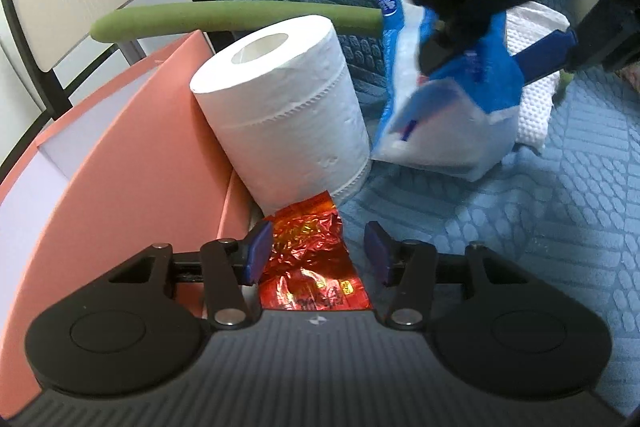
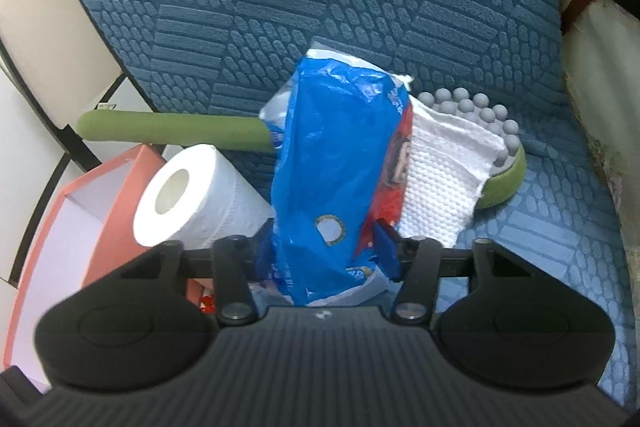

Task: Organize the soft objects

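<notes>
A: Firstly, left wrist view. Status of the left gripper (image 1: 316, 251)?

B: Jaws apart, not pressing anything. A crumpled red foil wrapper (image 1: 308, 259) lies between and under them; it runs close along the near-left pad, contact unclear, and stands clear of the right pad. Just ahead, touching the wrapper's far edge, an upright toilet roll (image 1: 280, 115) leans on the wall of the pink box (image 1: 132, 155) to the left.

A: Free room?

B: Open blue cushion (image 1: 520, 227) ahead-right of the jaws. Further ahead-right, the right gripper (image 1: 460, 39) grips the blue tissue pack (image 1: 440, 107).

A: Right wrist view?

B: Right gripper (image 2: 324, 255) clamped on the tissue pack (image 2: 332, 167), pads squeezing its sides. Roll (image 2: 192, 195) and box (image 2: 80, 227) sit ahead-left; a green massage brush (image 2: 168, 127) lies across behind, with a folded paper towel (image 2: 440, 171) on its head ahead-right. Bare cushion (image 2: 540, 247) beyond to the right.
</notes>
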The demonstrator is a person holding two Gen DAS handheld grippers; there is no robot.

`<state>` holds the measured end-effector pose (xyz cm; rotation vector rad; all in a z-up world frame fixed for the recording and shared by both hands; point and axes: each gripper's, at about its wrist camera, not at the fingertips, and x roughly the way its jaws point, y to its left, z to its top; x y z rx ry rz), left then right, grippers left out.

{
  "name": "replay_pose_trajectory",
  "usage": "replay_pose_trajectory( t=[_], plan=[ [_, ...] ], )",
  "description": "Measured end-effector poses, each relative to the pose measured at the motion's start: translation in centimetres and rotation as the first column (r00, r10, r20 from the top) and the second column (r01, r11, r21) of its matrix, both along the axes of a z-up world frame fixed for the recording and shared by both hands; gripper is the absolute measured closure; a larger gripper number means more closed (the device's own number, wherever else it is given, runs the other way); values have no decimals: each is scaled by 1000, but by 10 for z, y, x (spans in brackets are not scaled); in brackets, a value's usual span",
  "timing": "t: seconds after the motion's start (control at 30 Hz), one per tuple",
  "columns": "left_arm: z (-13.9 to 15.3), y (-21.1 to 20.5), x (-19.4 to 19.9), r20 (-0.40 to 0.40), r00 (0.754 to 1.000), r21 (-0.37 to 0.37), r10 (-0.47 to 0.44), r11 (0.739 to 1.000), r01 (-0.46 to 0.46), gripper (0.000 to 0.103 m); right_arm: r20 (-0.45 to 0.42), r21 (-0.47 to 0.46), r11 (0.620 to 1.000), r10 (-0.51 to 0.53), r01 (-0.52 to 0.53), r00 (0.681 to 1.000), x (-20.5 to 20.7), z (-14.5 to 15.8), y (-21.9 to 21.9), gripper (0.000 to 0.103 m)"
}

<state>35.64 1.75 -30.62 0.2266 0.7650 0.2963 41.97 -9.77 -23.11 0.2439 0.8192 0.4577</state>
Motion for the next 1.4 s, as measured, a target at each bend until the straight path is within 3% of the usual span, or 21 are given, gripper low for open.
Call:
replay_pose_trajectory(
  t=[0.13, 0.23, 0.3, 0.43, 0.47, 0.73, 0.87, 0.93, 1.2, 1.4],
  plan=[
    [4, 6, -1, 8, 1000, -30, 16, 999, -16, 58, -13, -10, 1000, 10, -10, 1000, 0, -1, -3, 70],
    [8, 8, -3, 17, 1000, -56, 21, 998, -20, 67, -5, -38, 999, 20, -20, 1000, -3, 0, -3, 76],
    [12, 8, -5, 25, 999, -71, 21, 997, -20, 75, -3, -45, 999, 22, -22, 1000, -6, 2, -5, 77],
    [17, 8, -9, 29, 999, -91, 22, 996, -19, 78, 10, -78, 997, 7, -6, 1000, -12, 8, -6, 78],
    [19, 8, -10, 33, 999, -94, 23, 995, -19, 84, 12, -81, 997, 4, -3, 1000, -14, 9, -7, 78],
    [30, 14, -21, 41, 999, -178, 28, 984, -20, 85, 26, -102, 995, -2, 5, 1000, -30, 17, -22, 78],
    [37, 13, -27, 58, 998, -201, 21, 980, -9, 92, 42, -109, 994, 3, 1, 999, -39, 21, -27, 78],
    [41, 12, -31, 64, 998, -214, 15, 977, -1, 102, 51, -121, 993, 8, -2, 999, -45, 23, -29, 78],
    [48, 16, -49, 54, 998, -311, 13, 951, 4, 102, 66, -130, 992, 18, -10, 998, -70, 22, -43, 78],
    [44, 21, -51, 47, 998, -331, 43, 943, -25, 101, 43, -173, 985, 36, -28, 998, -83, 14, -46, 78]
  ],
)
